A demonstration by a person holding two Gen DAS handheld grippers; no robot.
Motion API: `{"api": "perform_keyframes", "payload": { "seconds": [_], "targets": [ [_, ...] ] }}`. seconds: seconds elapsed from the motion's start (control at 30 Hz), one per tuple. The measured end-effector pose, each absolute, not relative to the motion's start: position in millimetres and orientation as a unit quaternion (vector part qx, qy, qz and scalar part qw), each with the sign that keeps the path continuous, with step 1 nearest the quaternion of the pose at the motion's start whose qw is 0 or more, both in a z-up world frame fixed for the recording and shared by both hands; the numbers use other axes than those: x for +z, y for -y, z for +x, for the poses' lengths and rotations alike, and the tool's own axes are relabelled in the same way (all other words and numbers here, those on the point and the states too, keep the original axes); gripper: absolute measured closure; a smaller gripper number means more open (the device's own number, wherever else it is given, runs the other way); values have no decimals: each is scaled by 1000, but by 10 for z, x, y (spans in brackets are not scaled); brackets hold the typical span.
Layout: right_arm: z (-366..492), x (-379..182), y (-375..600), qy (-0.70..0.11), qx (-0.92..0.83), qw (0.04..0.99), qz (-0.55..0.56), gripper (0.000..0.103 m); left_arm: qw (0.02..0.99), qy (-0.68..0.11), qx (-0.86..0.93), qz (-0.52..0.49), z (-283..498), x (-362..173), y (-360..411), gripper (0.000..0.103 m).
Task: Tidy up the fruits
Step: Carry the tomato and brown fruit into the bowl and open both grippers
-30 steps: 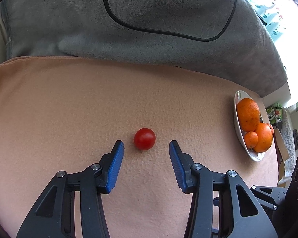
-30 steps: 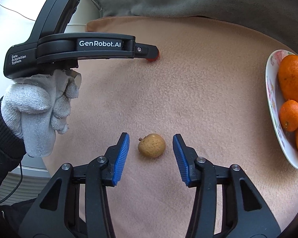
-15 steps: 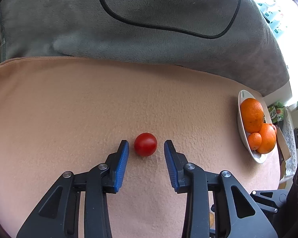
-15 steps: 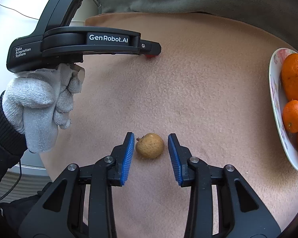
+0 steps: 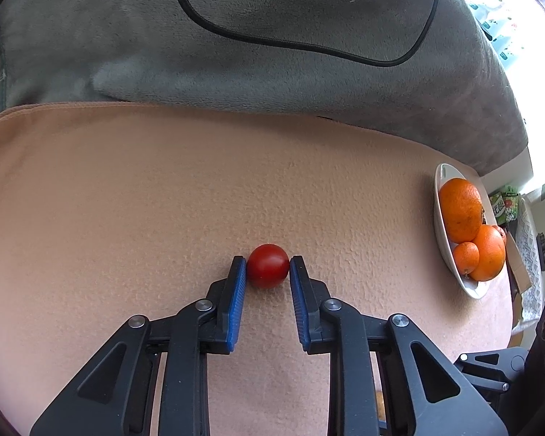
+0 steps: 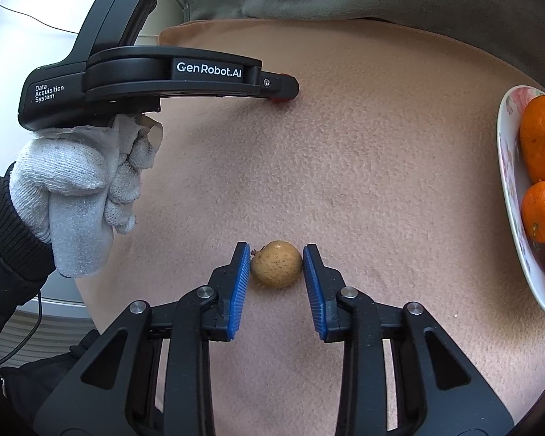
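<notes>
I take this for a home, likely a living room. I see a peach fleece blanket spread as my work surface, a grey plush throw behind it, a flowered china dish of oranges, and bright window light at the edge.

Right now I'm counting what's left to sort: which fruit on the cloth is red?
The small round tomato clamped in the left gripper; the fruit in the right gripper is tan and speckled.

Peach fleece cloth spread over the work surface. Behind it, a grey plush blanket with a black cable looped across. Bright daylight from a window at upper right.
</notes>
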State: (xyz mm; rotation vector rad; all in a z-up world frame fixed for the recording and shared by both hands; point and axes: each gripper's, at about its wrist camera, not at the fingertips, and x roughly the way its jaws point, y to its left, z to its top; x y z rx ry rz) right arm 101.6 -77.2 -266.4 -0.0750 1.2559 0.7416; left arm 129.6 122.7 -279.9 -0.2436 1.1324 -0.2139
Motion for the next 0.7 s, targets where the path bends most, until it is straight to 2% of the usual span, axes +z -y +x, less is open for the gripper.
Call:
{"api": "perform_keyframes", "payload": {
  "seconds": [0.7],
  "targets": [
    [971,-2313,1115,-545,328,772,-18,72,844,-514,-115,-98,1273,-2470,-1085,81]
  ]
}}
